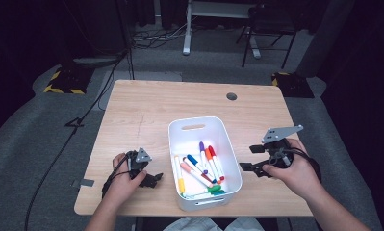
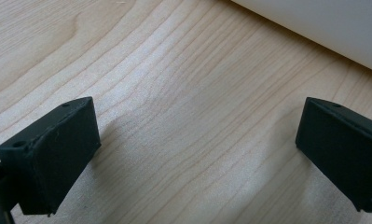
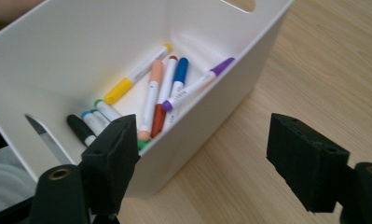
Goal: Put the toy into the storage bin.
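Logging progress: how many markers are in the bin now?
About 10 markers, all lying in the bin, piled toward its near end. They overlap, so some may be hidden.

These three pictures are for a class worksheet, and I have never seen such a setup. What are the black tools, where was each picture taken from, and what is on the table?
A person sits at a wooden table, holding a hand-held two-jaw gripper in each hand. The high view looks down from above. The other two come from cameras riding on each gripper. The left gripper rests by the table's near edge, jaws open over bare wood. The right gripper is beside a white bin, jaws open and holding nothing. Inside the bin lie coloured markers, among them yellow, blue, purple and orange ones.
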Demonstrator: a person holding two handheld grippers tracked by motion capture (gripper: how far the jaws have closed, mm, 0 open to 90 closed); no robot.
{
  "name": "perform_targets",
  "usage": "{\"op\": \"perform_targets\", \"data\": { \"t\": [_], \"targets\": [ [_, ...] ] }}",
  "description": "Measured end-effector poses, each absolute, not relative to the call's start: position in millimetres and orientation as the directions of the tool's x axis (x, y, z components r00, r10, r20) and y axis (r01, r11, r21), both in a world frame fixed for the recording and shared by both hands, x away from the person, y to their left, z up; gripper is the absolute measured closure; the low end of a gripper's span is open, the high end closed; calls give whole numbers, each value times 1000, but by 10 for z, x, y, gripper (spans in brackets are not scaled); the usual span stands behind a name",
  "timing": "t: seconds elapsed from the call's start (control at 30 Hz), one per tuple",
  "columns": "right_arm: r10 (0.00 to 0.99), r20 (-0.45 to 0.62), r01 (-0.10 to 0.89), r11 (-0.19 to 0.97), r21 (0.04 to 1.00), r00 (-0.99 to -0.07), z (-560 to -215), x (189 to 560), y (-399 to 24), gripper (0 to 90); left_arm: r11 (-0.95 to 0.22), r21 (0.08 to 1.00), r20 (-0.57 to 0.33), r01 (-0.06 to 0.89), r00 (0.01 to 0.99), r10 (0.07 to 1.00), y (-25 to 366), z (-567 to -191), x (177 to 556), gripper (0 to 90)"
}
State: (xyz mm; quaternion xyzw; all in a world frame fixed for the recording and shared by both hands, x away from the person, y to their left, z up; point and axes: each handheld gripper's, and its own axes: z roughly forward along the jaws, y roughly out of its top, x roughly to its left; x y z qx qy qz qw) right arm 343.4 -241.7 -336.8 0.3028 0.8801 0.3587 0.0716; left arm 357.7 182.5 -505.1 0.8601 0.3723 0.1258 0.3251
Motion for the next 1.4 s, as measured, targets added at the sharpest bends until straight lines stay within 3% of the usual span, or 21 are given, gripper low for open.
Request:
{"op": "perform_targets", "data": {
  "t": [0.13, 0.57, 1.0, 1.4],
  "targets": [
    [625, 67, 491, 537, 686, -778, -3434, 3484, -2651, 160, -511, 653, -26, 559, 691, 722, 1825, -5051, 3576, 0],
    [719, 48, 559, 494, 666, -693, -3847, 3719, -3333, 160, -511, 653, -26, 559, 691, 723, 1825, -5051, 3576, 0],
    [741, 9, 572, 510, 643, -671, -4437, 3868, -3614, 162, -506, 653, -32, 564, 688, 725, 1824, -5053, 3577, 0],
    [739, 22, 599, 527, 603, -673, -4753, 3926, -3678, 158, -508, 654, -20, 560, 685, 729, 1829, -5049, 3580, 0]
  ]
}}
